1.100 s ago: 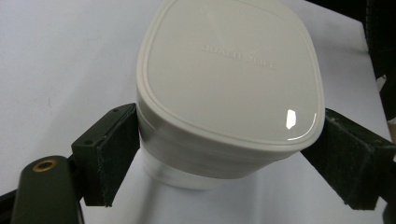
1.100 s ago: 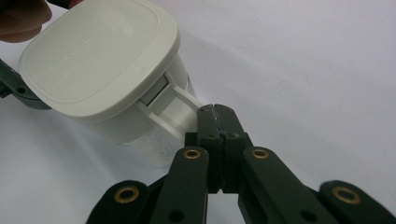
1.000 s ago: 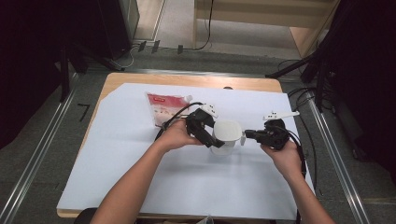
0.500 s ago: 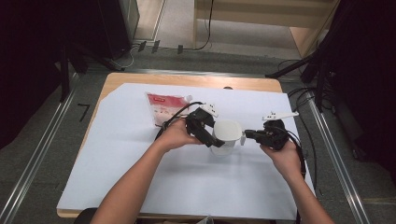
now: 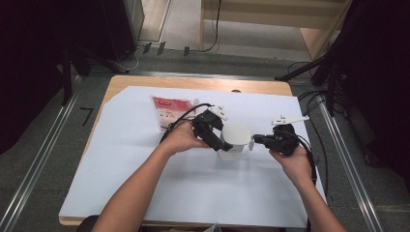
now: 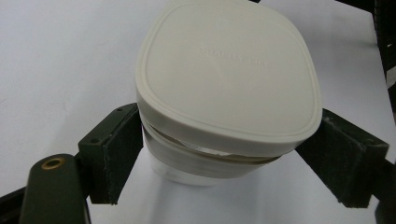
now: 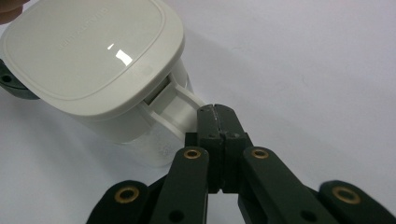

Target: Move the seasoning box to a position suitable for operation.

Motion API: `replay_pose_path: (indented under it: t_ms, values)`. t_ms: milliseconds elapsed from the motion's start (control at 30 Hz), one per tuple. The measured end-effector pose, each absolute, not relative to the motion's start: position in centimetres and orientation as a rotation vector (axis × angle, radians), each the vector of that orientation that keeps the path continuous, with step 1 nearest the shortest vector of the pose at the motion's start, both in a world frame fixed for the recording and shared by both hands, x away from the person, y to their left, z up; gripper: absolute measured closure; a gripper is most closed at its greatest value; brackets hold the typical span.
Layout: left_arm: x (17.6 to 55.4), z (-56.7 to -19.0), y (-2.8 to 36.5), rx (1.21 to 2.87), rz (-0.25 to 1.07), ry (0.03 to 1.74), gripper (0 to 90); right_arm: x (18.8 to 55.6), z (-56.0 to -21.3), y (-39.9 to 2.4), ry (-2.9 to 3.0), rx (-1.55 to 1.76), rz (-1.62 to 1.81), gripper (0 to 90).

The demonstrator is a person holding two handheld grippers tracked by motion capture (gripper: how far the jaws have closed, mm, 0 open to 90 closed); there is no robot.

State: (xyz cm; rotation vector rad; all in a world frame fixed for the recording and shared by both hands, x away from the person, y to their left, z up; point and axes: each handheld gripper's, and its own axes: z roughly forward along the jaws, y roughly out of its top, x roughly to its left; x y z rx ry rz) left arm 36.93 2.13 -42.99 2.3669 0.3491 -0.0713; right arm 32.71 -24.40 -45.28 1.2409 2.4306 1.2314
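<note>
At desk centre, the left gripper (image 5: 220,142) is clamping the white lidded plastic container (image 6: 224,93); the right gripper (image 7: 217,116), jaws pinching its three-o'clock latch tab (image 7: 180,109), is unlatching—next, probably lifting it.

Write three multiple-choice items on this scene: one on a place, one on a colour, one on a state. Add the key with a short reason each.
1. Where does the red-printed pouch lie?
A. left of the container, towards the table's far edge
B. inside the container
C. under the right gripper

2. What colour is the container's lid?
A. blue
B. off-white
C. black

3. How is the right gripper?
A. wide open
B. shut on the lid's latch tab
C. shut on the pouch

Key: A, it lies on the white sheet beyond the left gripper; B, pale cream; B, jaws pinched together on the tab.
</note>
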Motion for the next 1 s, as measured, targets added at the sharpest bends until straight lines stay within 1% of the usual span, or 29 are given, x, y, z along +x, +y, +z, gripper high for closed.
replay_pose_path:
  t_ms: [733, 1000]
  values:
    - [36.7, -42.2, 2.1, 2.361, -0.047, 0.342, 17.3, 32.7, -45.3, -24.3, 2.427, 1.228, 1.233, 90.0]
    - [36.5, -41.6, 1.9, 2.380, -0.017, 0.337, 17.5, 32.5, -45.1, -24.2, 2.425, 1.218, 1.248, 90.0]
